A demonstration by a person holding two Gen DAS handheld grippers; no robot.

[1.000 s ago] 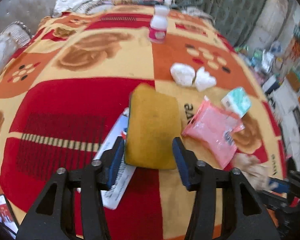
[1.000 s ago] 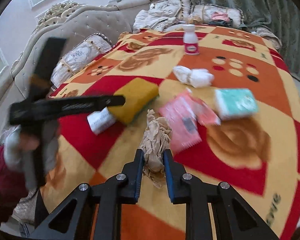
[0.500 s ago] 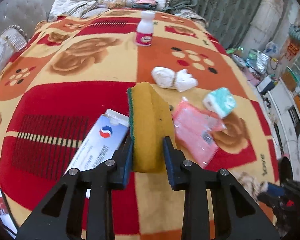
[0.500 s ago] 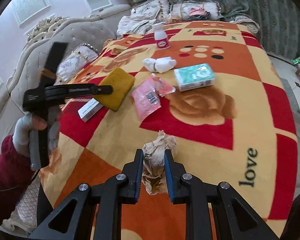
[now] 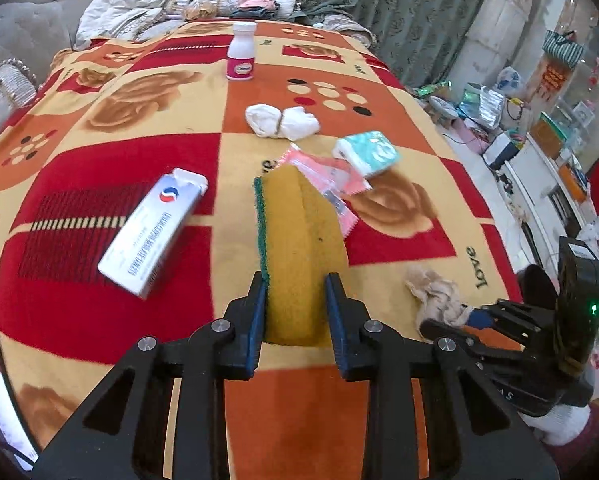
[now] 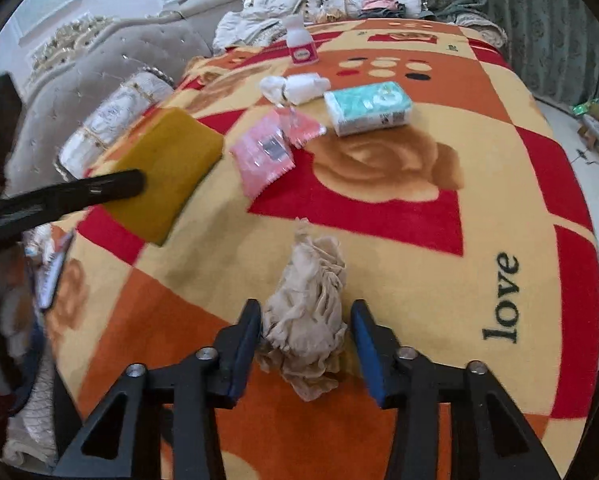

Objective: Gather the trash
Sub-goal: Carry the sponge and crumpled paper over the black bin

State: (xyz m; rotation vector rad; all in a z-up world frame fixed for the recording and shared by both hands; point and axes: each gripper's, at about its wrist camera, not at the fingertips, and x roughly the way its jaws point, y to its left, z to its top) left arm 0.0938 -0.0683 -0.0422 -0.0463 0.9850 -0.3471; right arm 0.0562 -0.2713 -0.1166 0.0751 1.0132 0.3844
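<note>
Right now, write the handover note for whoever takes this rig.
Left gripper: shut on the yellow sponge, lifted off the blanket.
Right gripper: open, crumpled beige tissue between its fingers, apparently loose.
On the blanket: white carton, pink wrappers, teal tissue pack, white wad, small bottle.
No bin in view. Nothing visibly collected; everything is left to do.

- The left wrist view looks forward and down along its fingers over the patterned red, orange and cream blanket (image 5: 111, 240), close above it, the grey-green curtain (image 5: 399, 4) at 12 o'clock.
- The right wrist view faces the same blanket (image 6: 499, 184) from its near edge.
- Both share the white pink-labelled bottle (image 5: 241, 56) (image 6: 300, 45) at 12 o'clock and the teal tissue pack (image 5: 368, 154) (image 6: 368, 109).
</note>
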